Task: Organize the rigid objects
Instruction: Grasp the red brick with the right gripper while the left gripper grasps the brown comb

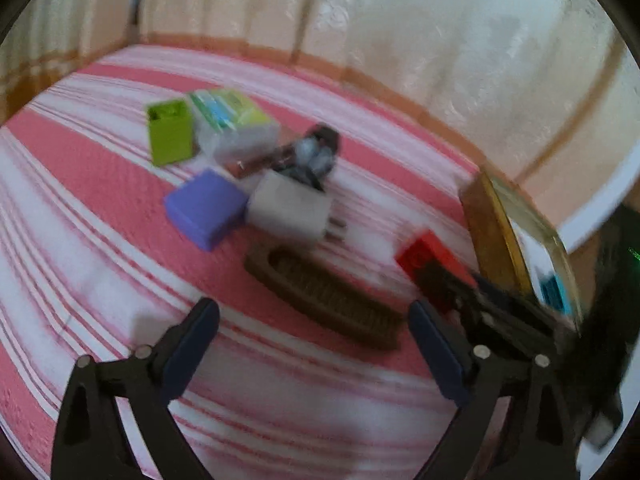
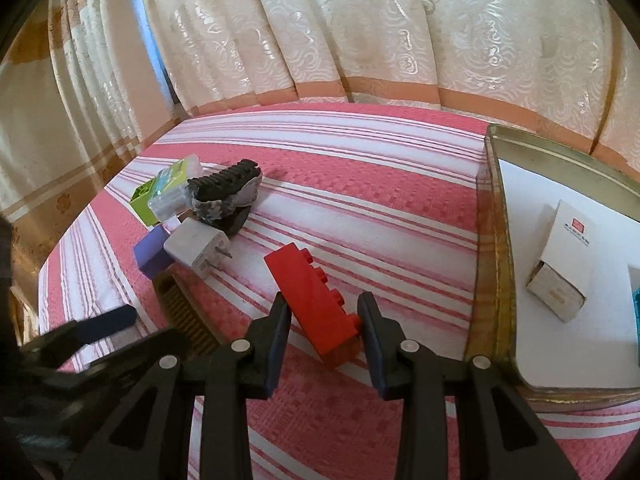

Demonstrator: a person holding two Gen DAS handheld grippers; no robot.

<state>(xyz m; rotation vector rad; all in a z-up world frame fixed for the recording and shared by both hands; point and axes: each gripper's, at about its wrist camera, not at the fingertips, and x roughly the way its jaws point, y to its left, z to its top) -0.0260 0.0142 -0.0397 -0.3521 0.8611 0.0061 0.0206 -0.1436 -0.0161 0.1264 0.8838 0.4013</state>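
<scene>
A red toy brick [image 2: 316, 308] lies on the pink striped cloth; it also shows in the left wrist view [image 1: 430, 254]. My right gripper [image 2: 324, 312] straddles the brick with its jaws partly closed, and whether the pads touch it is unclear. My left gripper [image 1: 314, 320] is open and empty above a brown comb [image 1: 324, 296], which also shows in the right wrist view [image 2: 184, 312]. A white charger plug [image 2: 198, 250], a purple block [image 2: 150, 256], a green box [image 2: 142, 198], a clear case [image 2: 172, 194] and a dark bundle [image 2: 224, 196] lie further off.
A gold-rimmed tin tray [image 2: 494, 248] stands at the right and holds a white carton [image 2: 560, 264] and a blue item [image 2: 636, 312]. Cream curtains [image 2: 360, 32] hang behind the bed. The left view is motion-blurred.
</scene>
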